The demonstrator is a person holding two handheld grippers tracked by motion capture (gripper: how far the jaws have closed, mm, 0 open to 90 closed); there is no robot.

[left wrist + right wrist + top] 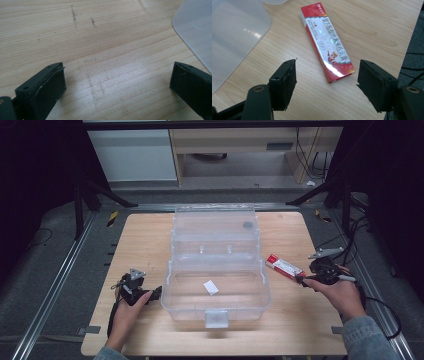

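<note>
A long red and white carton (327, 42) with printed characters lies flat on the wooden table (145, 240), to the right of the clear plastic box (265, 290). My right gripper (327, 66) hovers just above the carton's near end, jaws open and not touching it. In the high view the carton (284, 267) lies just ahead of the right gripper (304, 280). My left gripper (155, 294) rests open at the box's front left corner, with only bare wood between its jaws (117, 68).
The clear box stands mid-table with its lid (215, 227) raised at the back and a small white slip (211, 287) inside. Its rounded corner shows in both gripper views (197, 30) (234, 32). The table's right edge is close behind the right hand.
</note>
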